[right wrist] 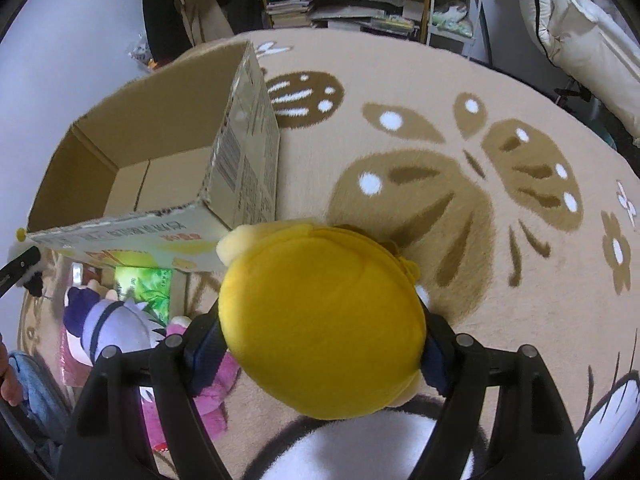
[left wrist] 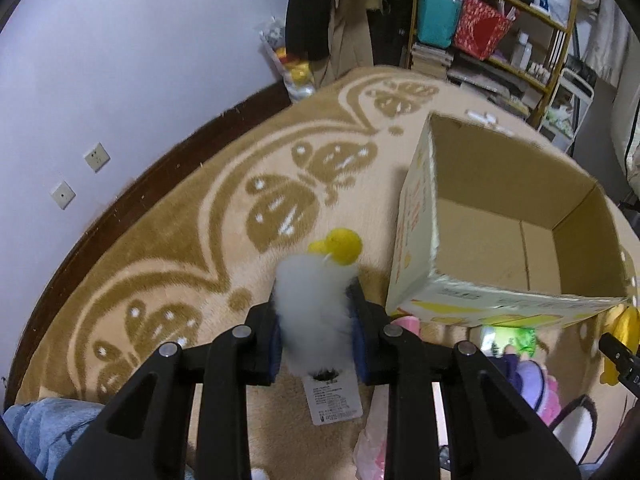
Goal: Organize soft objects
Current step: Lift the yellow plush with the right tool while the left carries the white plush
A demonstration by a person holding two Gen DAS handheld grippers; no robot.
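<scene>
Presently two plush toys are off the floor, one per gripper. Left gripper [left wrist: 316, 334]: jaws clamped on a white fluffy duck [left wrist: 314, 312] with yellow head and beak, paper tag [left wrist: 334, 400] hanging below; it sits lower centre of the left wrist view, just left of the cardboard box [left wrist: 504, 224]. Right gripper [right wrist: 322, 344]: jaws spread wide and pressing both sides of a round yellow plush [right wrist: 320, 320], smooth-piled, a paler lobe at its upper left; it fills the lower centre of the right wrist view, right of the box's near corner.

Count: one open-topped box, nothing visible inside, printed outer walls. On the floor beside it, one purple-and-white doll [right wrist: 108, 324], one pink plush [right wrist: 216, 396], one green packet [right wrist: 144, 284].

Surface: beige pile carpet [right wrist: 400, 72] with brown butterfly pattern. Room: lilac wall [left wrist: 120, 60] with two sockets at left, dark skirting, cluttered wooden shelves [left wrist: 492, 28] at upper right, white bedding at the right wrist view's upper right.
</scene>
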